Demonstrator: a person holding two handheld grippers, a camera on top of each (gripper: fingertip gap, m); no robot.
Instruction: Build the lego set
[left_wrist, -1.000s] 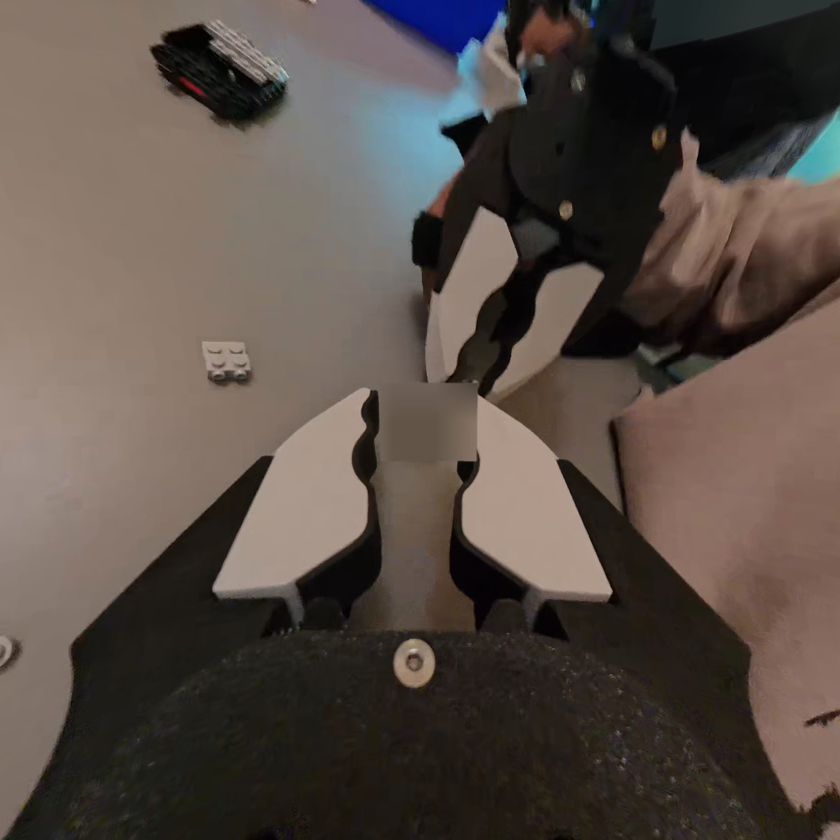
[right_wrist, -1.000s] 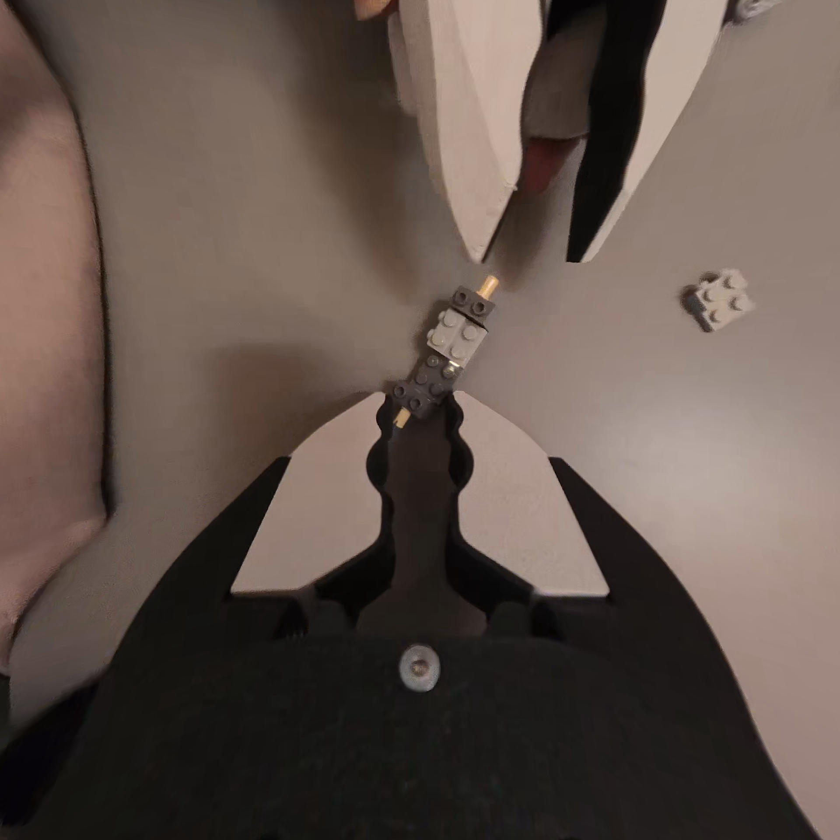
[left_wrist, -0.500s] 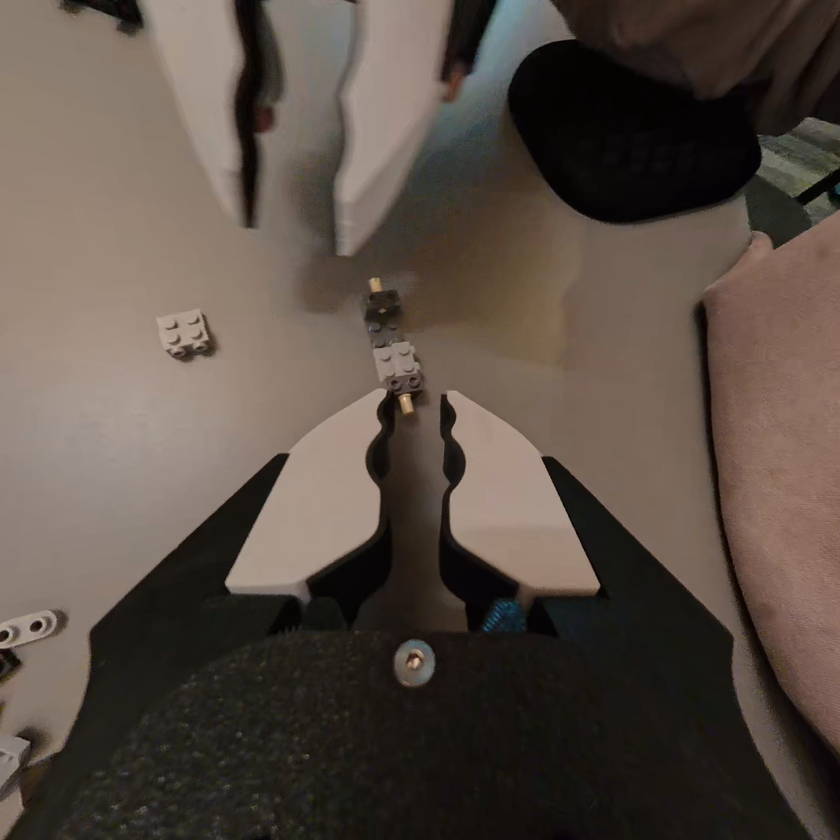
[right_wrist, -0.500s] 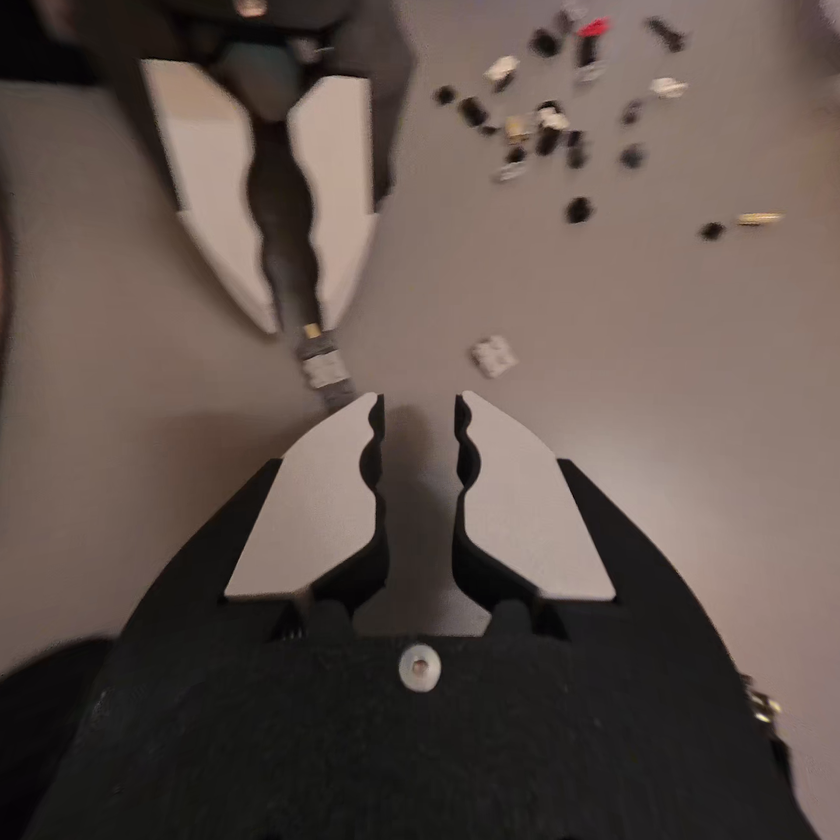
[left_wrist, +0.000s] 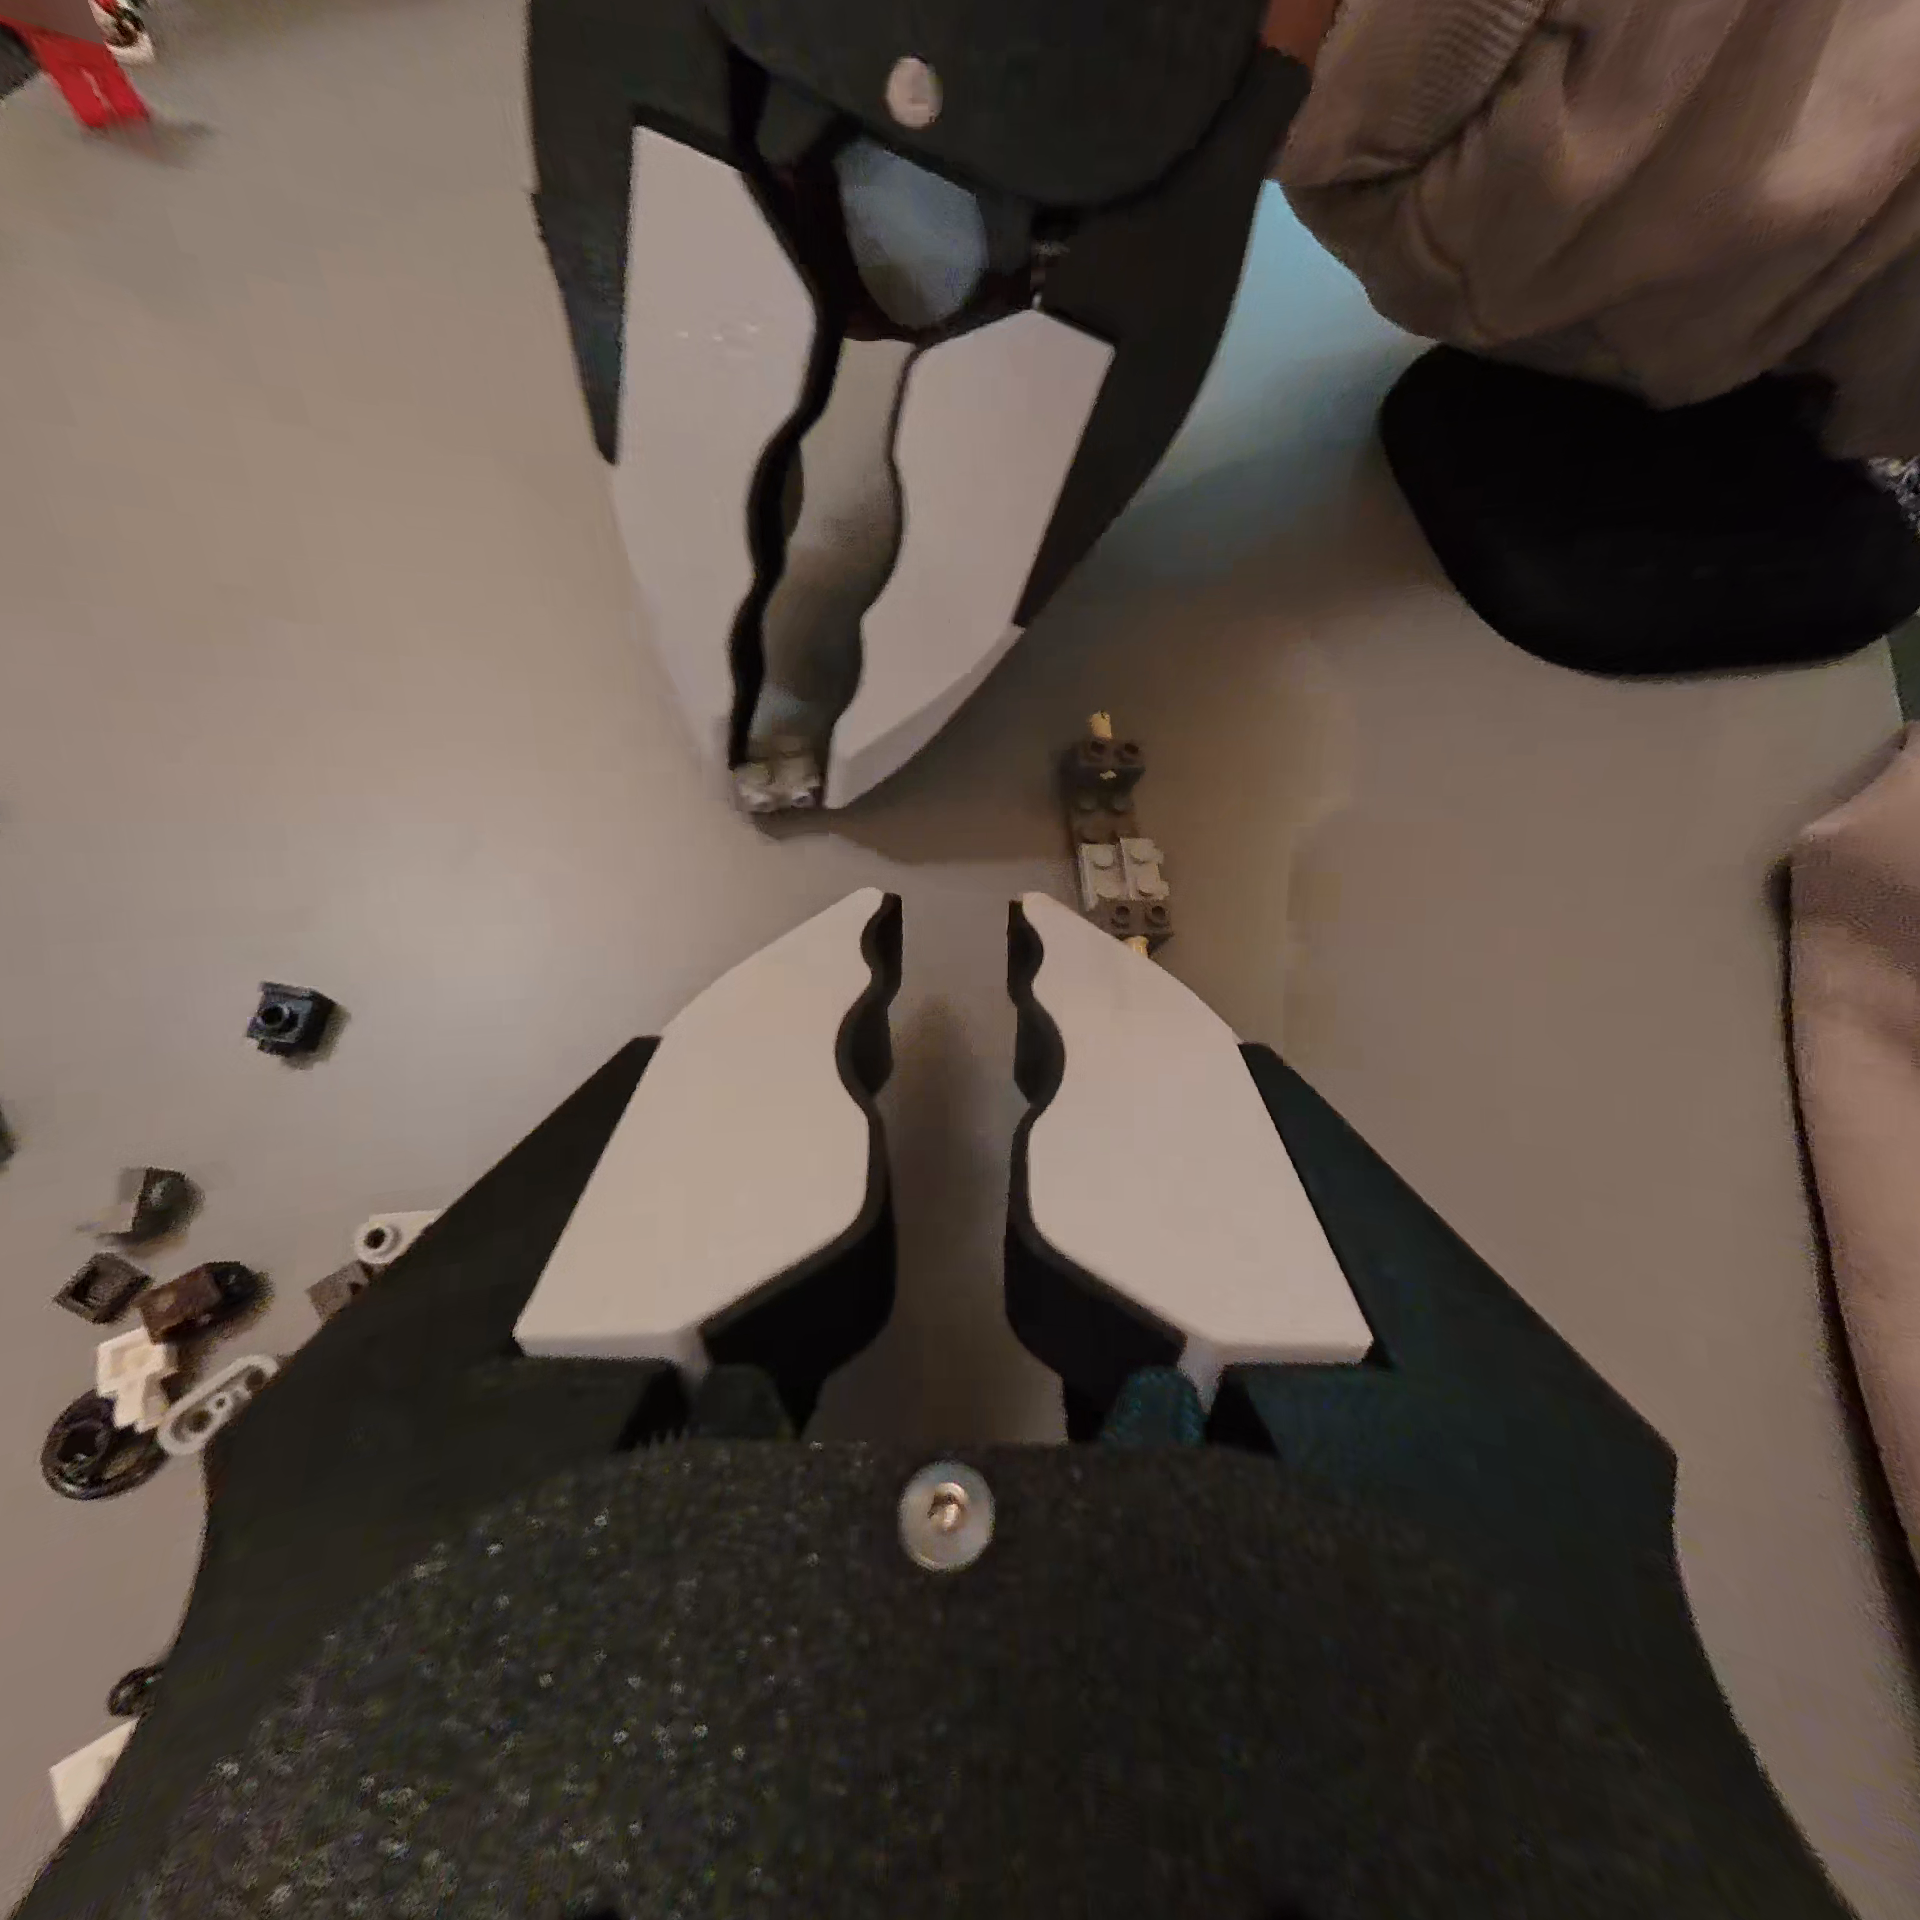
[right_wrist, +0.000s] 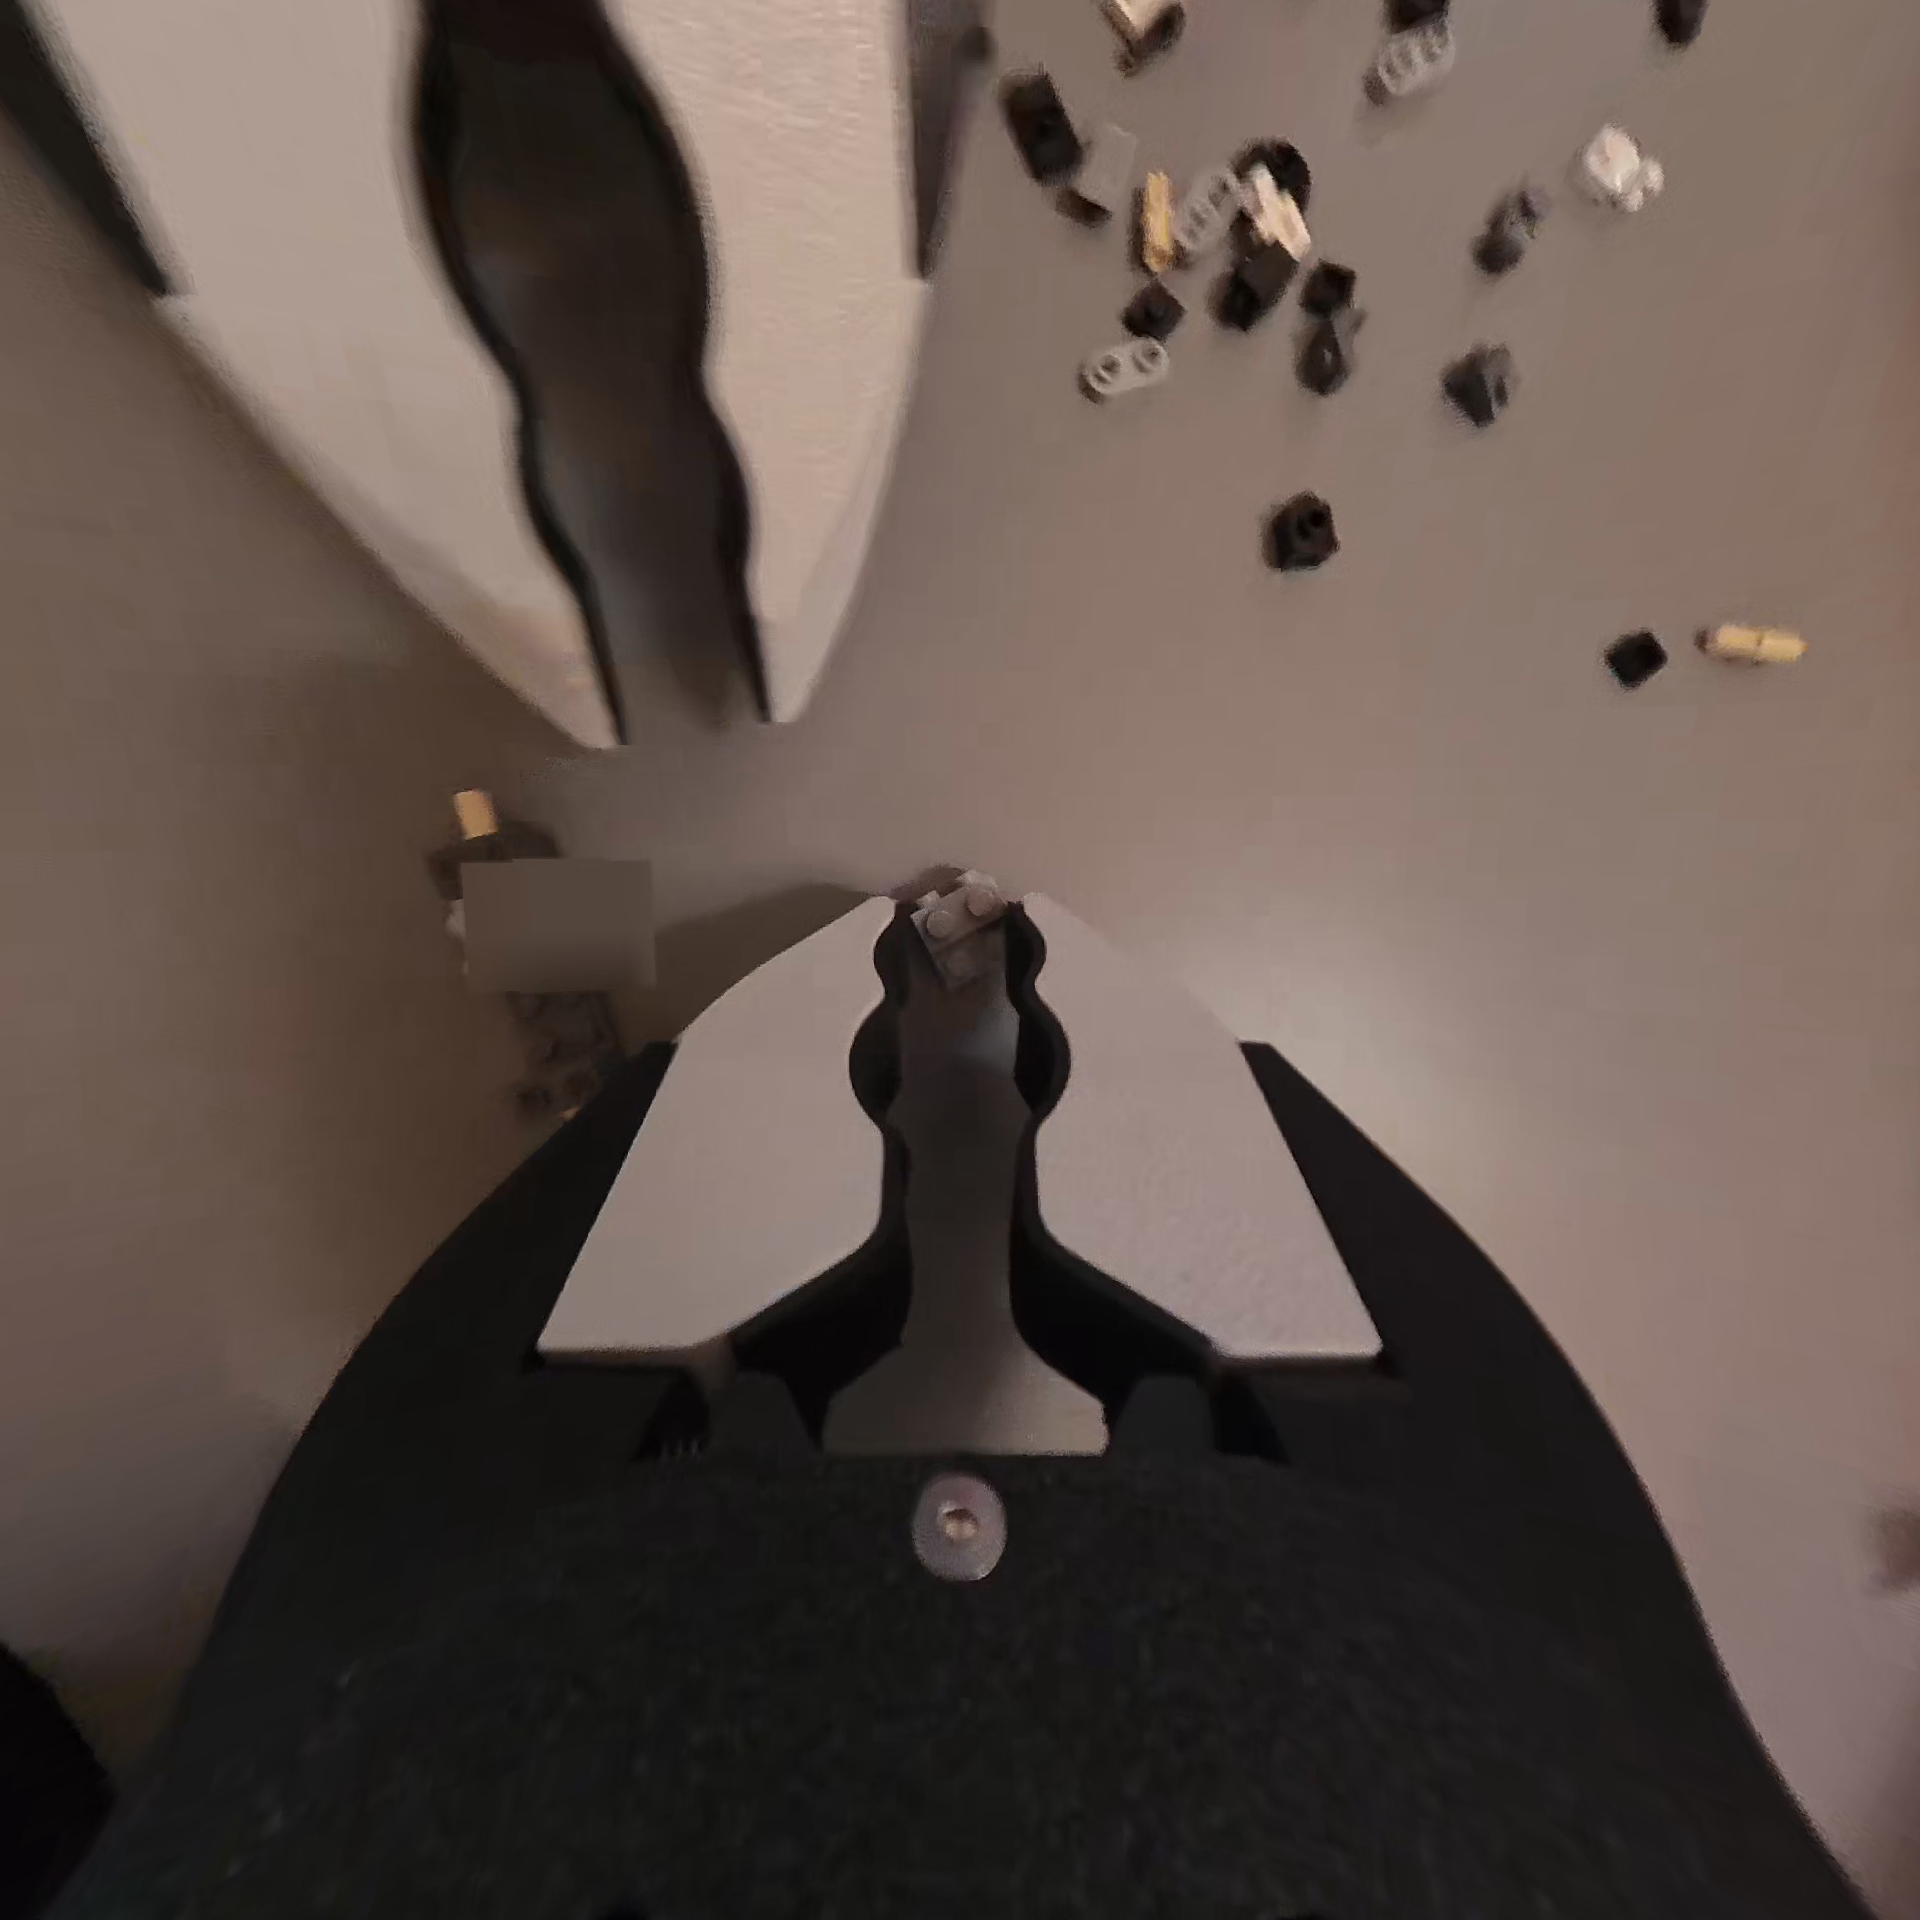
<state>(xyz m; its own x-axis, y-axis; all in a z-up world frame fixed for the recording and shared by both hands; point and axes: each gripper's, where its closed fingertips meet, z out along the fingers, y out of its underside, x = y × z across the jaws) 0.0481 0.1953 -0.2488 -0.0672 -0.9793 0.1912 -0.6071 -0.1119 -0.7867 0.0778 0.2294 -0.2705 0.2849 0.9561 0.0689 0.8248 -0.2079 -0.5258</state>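
One light grey plate (right_wrist: 958, 932) now pinched in right gripper (right_wrist: 961, 914) at frame centre (left gripper (left_wrist: 951, 914) gaping, empty), ready for the axle assembly (left_wrist: 1117, 842).

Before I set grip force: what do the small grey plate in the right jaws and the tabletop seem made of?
The small grey plate looks like hard moulded plastic, with crisp studs and a slight sheen. The tabletop looks like smooth matte laminate, plain grey without grain, though that is uncertain.
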